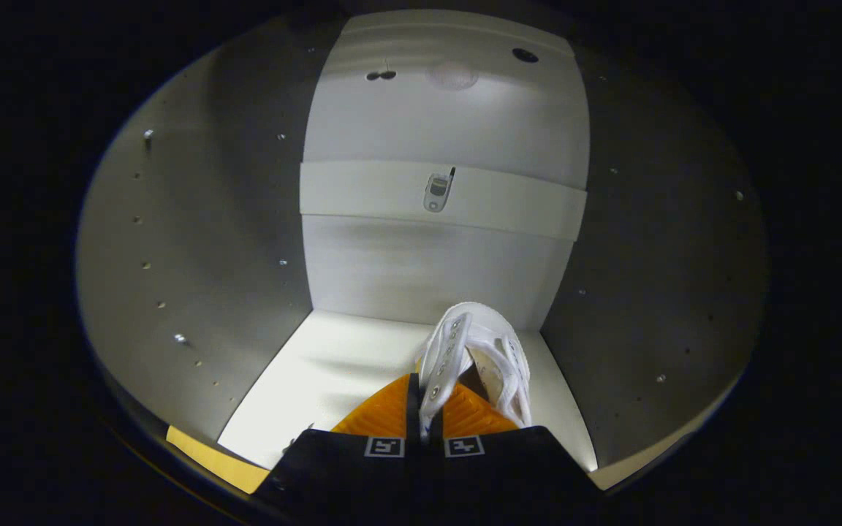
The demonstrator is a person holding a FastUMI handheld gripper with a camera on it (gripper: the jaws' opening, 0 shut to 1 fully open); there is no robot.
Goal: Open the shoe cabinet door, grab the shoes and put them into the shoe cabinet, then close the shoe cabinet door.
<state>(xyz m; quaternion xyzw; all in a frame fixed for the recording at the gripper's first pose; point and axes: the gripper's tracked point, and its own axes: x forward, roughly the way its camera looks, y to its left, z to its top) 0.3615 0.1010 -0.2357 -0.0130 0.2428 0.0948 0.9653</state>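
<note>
Shoe clamped in hand-held gripper, near cabinet right wall, open floor leftward.

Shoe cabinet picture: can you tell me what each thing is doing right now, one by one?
White lace-up canvas shoe: held by its eyelet edge, hanging inside the cabinet above the bottom shelf, not yet set down.
Gripper: jaws closed, pinching the shoe's edge.
White wooden shoe cabinet: door open, the view looks straight inside.
White bottom shelf: bare beside the shoe.
White cross rail on the back wall: fixed, a small metal fitting at its middle.
</note>
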